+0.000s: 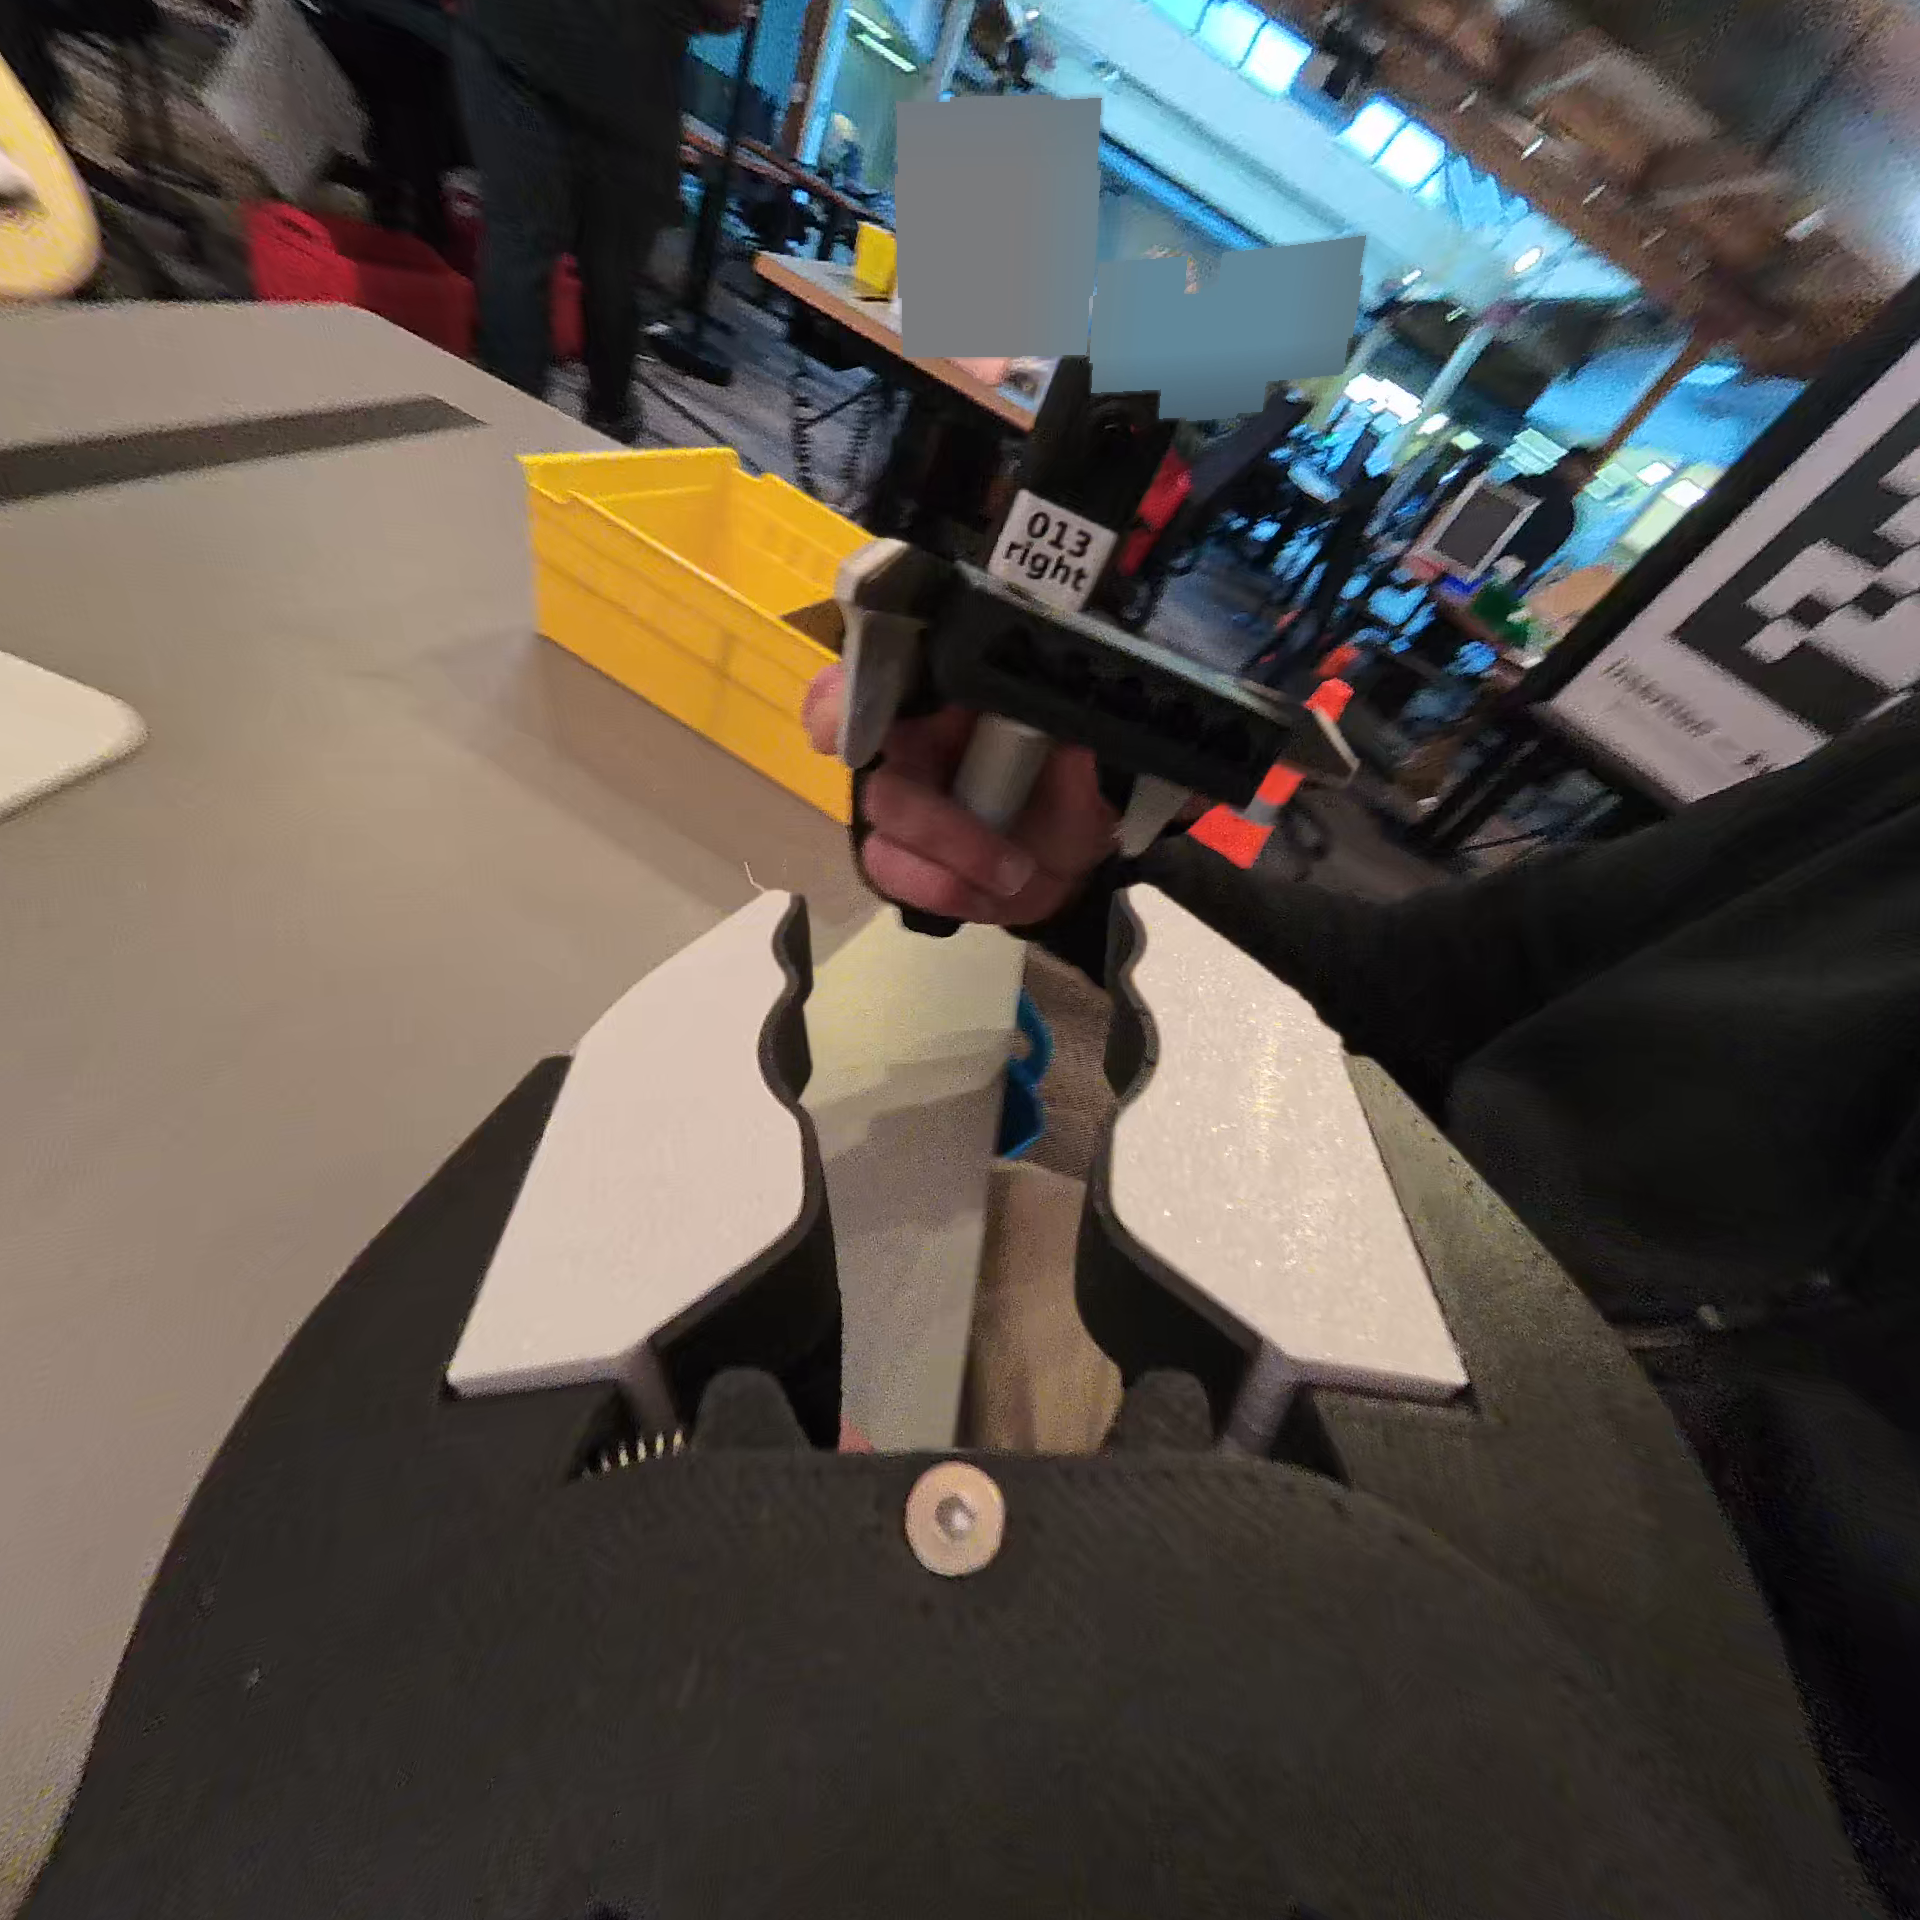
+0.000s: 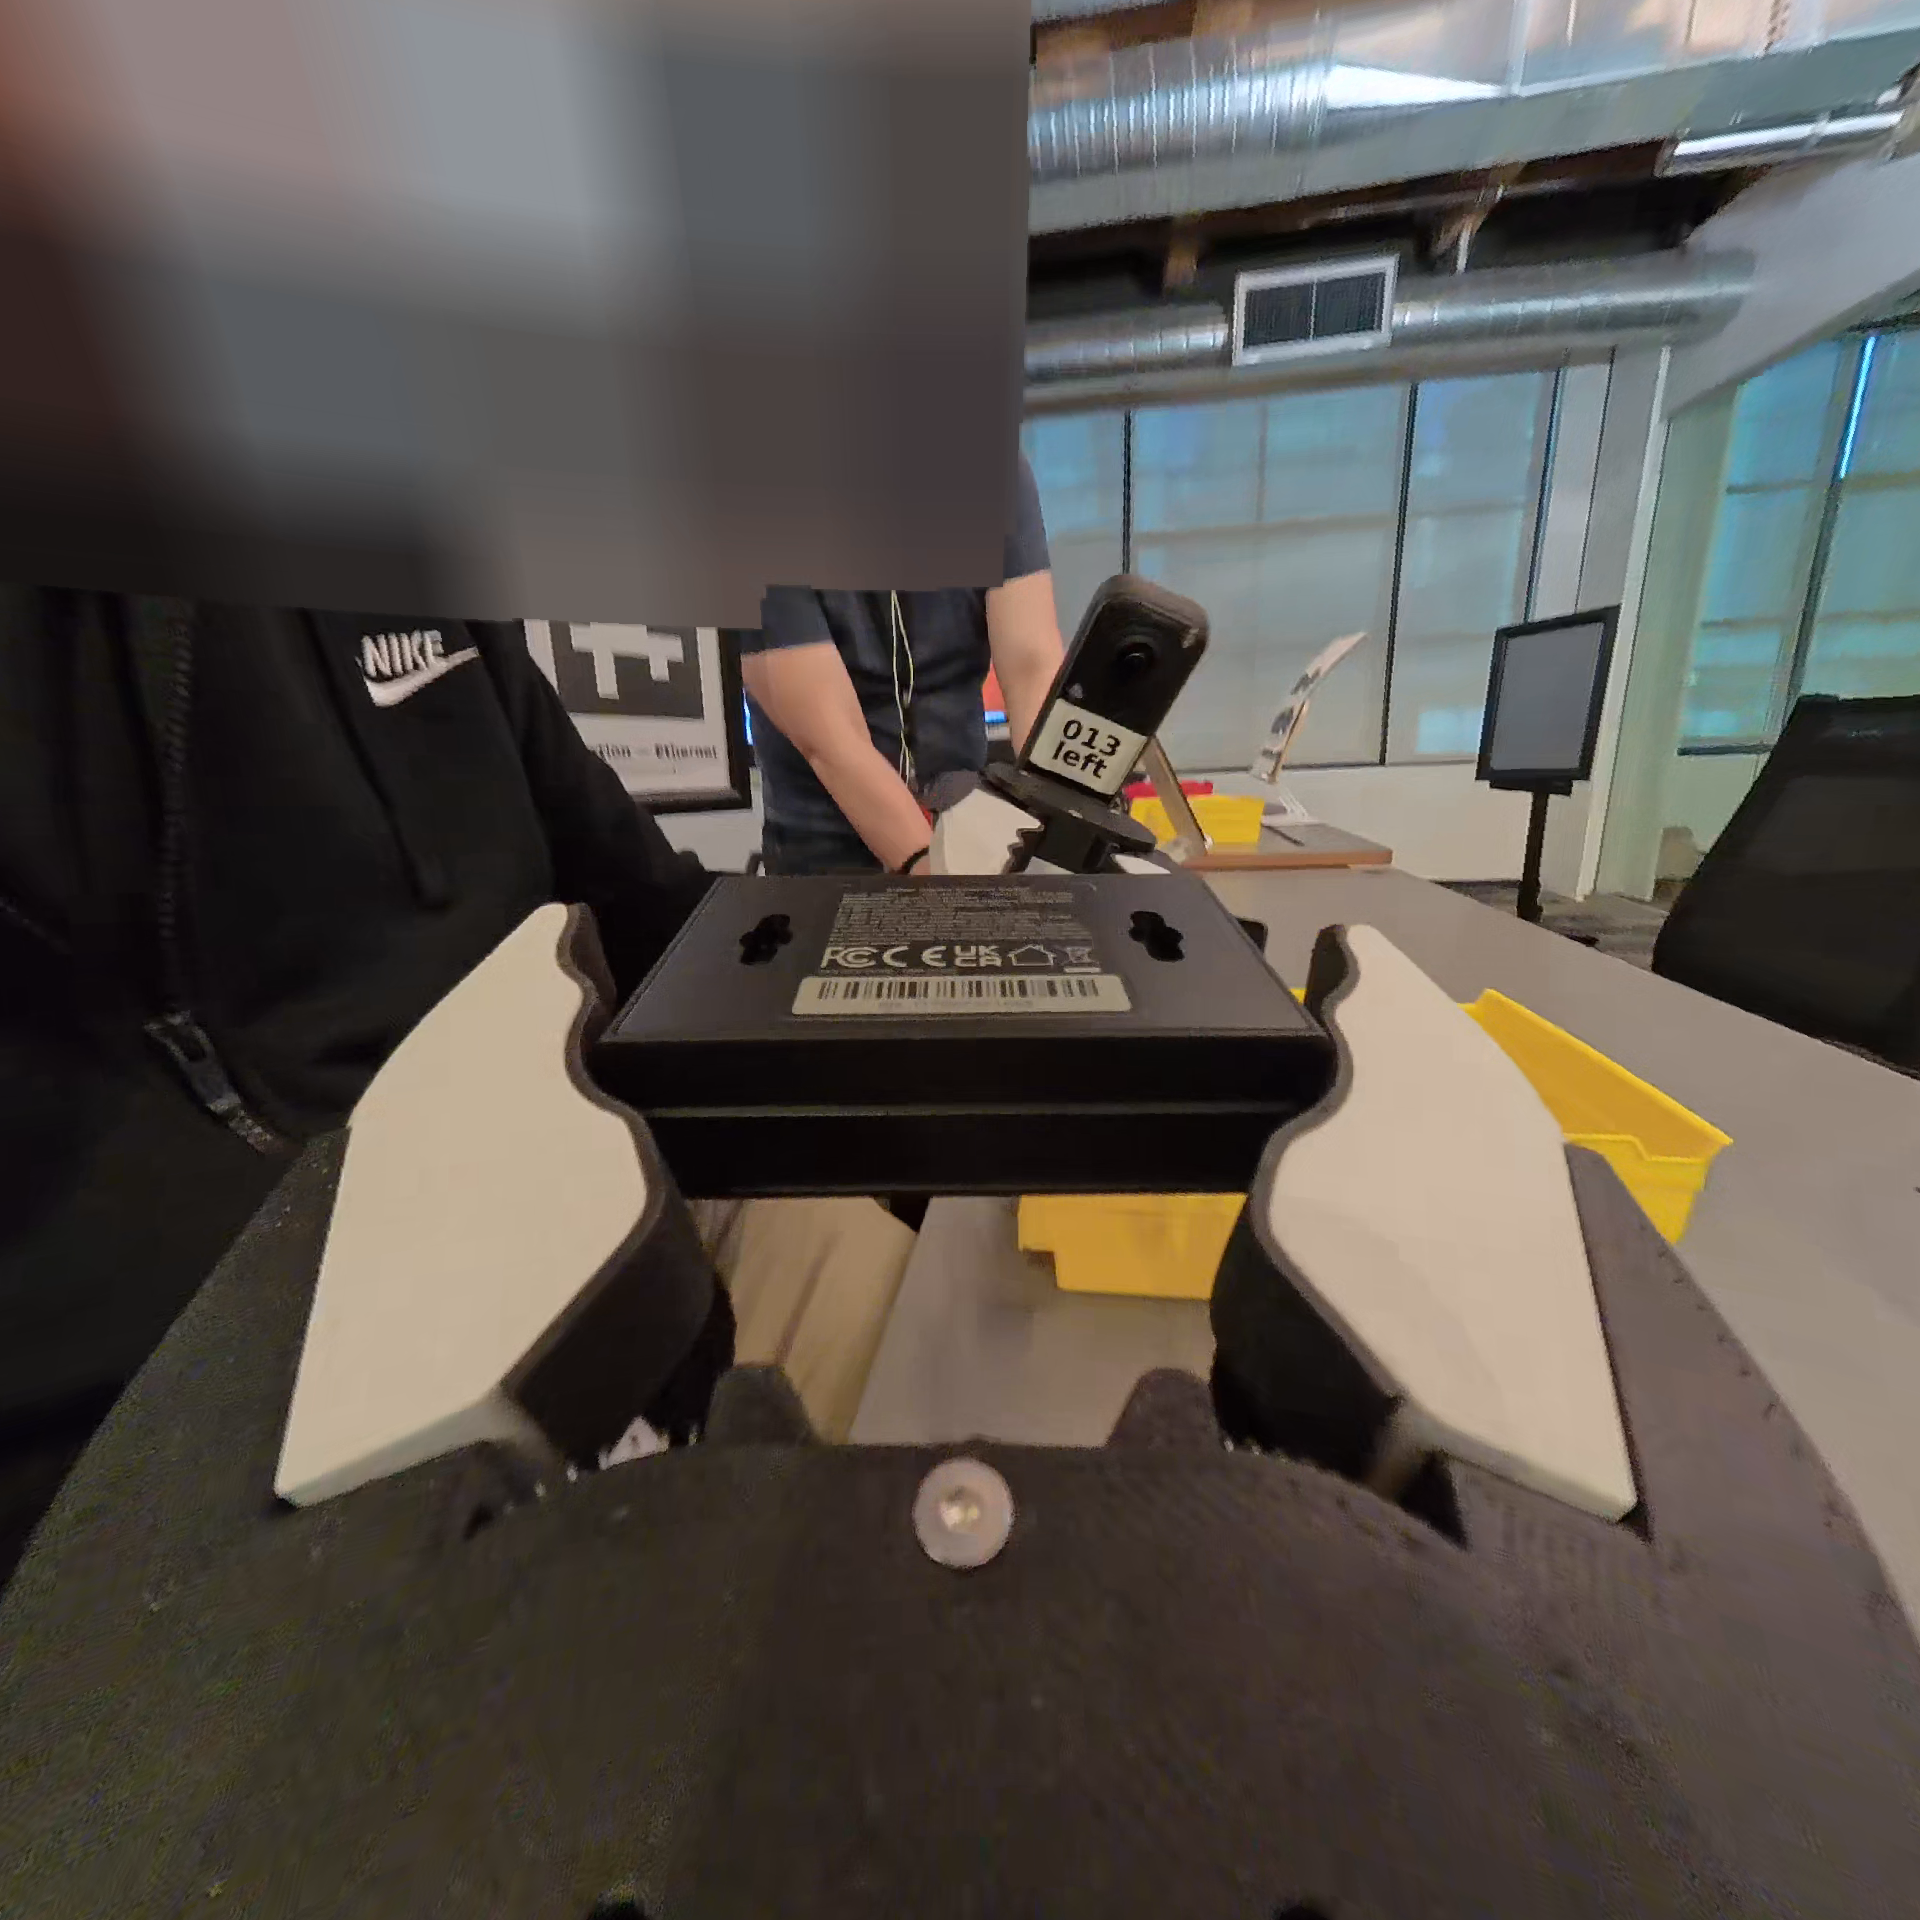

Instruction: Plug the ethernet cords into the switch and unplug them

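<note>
Currently the black switch (image 2: pixel 961 1023) is clamped between the fingers of the right gripper (image 2: pixel 961 1049), underside up, held in the air above the grey table (image 1: pixel 312 831). Left gripper (image 1: pixel 956 935) is parted, nothing between its fingers. Yellow bin (image 1: pixel 686 582) on the table; contents cannot be told.

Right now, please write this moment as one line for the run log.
right gripper: shut on switch, held in the air, underside toward its camera | left gripper: open, empty | ethernet cords: none plugged in view | yellow bin: on table
</note>
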A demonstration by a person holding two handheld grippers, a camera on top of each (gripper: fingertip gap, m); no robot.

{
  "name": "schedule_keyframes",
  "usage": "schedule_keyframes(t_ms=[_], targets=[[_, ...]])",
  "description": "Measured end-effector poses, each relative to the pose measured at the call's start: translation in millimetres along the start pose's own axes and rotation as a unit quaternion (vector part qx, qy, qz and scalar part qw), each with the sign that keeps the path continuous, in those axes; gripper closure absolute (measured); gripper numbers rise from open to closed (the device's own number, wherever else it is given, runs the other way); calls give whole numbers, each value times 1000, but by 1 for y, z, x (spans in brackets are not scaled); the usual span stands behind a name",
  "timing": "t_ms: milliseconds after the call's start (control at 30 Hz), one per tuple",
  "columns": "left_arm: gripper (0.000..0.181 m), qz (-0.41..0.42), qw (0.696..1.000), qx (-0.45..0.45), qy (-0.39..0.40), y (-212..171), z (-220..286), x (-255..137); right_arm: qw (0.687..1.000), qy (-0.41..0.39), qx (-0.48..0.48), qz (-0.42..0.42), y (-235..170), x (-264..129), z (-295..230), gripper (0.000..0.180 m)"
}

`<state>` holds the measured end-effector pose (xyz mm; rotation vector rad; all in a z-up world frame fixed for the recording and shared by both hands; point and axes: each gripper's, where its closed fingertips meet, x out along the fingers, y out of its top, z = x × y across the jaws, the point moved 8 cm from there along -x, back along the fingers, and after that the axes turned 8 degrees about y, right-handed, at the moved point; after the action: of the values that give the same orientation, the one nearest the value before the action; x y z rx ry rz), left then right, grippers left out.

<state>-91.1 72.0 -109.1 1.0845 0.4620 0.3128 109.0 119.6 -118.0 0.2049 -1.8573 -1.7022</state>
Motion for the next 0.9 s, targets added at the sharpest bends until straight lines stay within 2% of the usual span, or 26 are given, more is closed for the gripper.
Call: schedule_keyframes(t_ms=[267,367,400,500,567,633,667,800,900], targets=[[129,-29,986,81,146,4,-27,-62,1000,0,8,10,-1,-8,3,56],[127,-111,946,176,250,0,-47,-95,1000,-9,15,6,-5,-14,7,56],[126,-151,933,194,263,-5,-54,-105,1000,-12,20,9,-7,-16,9,56],[117,-244,890,194,332,-22,-85,-137,999,-23,36,9,-18,-23,17,56],[117,-275,888,163,332,-33,-97,-152,998,-29,47,4,-28,-26,21,56],[118,-305,870,155,354,-43,-111,-164,998,-35,57,-1,-37,-29,24,56],[120,-317,876,147,334,-49,-111,-165,997,-37,61,-2,-42,-30,25,56],[132,-375,878,159,252,-74,-99,-151,996,-42,76,-1,-54,-35,29,56],[132,-422,860,150,246,-93,-102,-133,995,-46,83,-4,-60,-37,32,56]])
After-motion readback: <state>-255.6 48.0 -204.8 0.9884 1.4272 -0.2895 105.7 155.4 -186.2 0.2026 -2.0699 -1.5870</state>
